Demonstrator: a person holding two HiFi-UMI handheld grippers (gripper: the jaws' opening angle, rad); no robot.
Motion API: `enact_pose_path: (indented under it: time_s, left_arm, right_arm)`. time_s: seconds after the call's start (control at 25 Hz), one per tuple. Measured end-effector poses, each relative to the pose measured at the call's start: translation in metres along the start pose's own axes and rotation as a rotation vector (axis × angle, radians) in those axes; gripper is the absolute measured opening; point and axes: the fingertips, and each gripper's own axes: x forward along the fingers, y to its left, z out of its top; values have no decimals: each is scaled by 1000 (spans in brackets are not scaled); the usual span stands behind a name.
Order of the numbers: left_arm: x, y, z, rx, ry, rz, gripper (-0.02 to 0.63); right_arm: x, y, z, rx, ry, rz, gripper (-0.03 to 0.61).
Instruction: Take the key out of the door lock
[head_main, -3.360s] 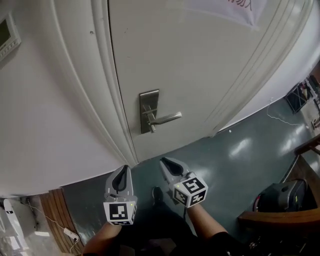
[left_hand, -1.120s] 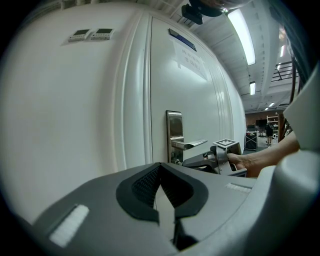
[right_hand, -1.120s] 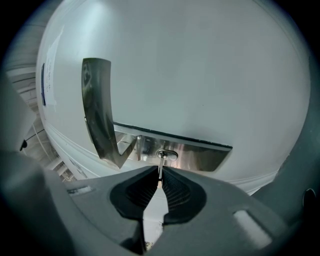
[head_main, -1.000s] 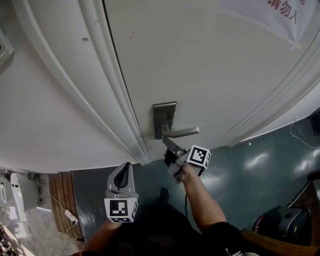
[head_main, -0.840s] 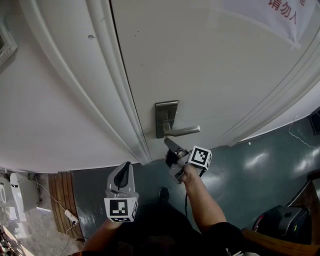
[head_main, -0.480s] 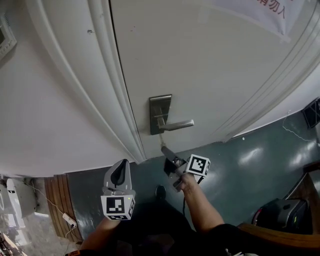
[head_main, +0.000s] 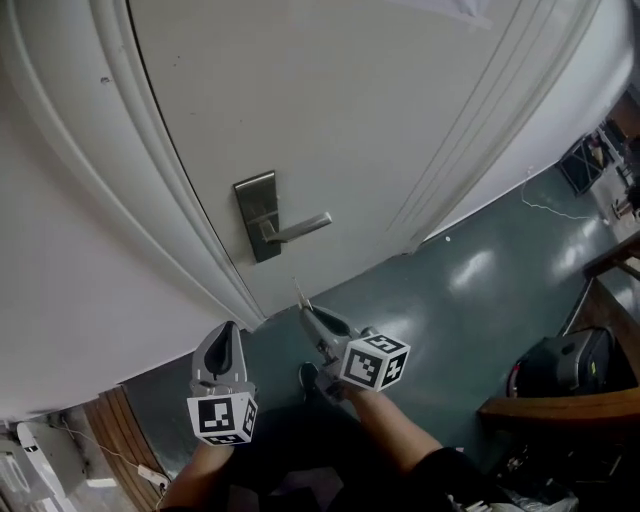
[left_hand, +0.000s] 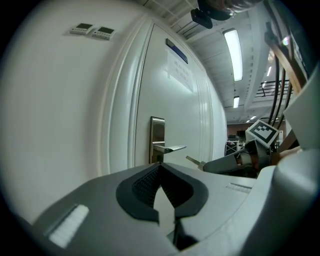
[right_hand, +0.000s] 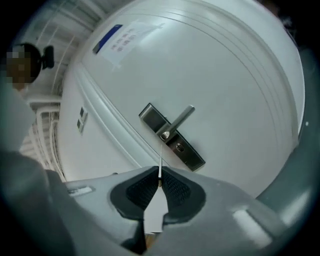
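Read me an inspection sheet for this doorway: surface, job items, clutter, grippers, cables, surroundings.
Surface: white door; glossy green floor below it.
Job's things: key is out of the lock and clear of the door; lock plate with lever handle; keyhole empty.
Clutter: dark bag on the floor at right.
Grippers: right gripper shut on the key; left gripper shut, nothing between its jaws, apart from the door.
Cables: thin white cable on the floor at right; power strip with its lead at lower left.
Surroundings: wooden furniture at lower right; notice sheet on the door.
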Motion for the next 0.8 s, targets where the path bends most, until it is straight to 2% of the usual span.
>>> enact_pose_path:
  time_s: [0.16,0.32,0.48,0.8]
  left_arm:
    - [-18,-8,-3,23,9,-56,18]
    - [-44,-14,-10,36,13,-135,18]
    - [-76,-21,-18,33,9,-231,18]
    - [-137,-41,-29,37,22,-389,18]
  right_arm:
    - [-28,25,-9,-251,-42,-129,15]
    - [-56,46,-28,-386,-93,-257,15]
    - [-81,66,-52,-445,-131,-372,15]
    - [-135,101,-99,-463,-189,-537,15]
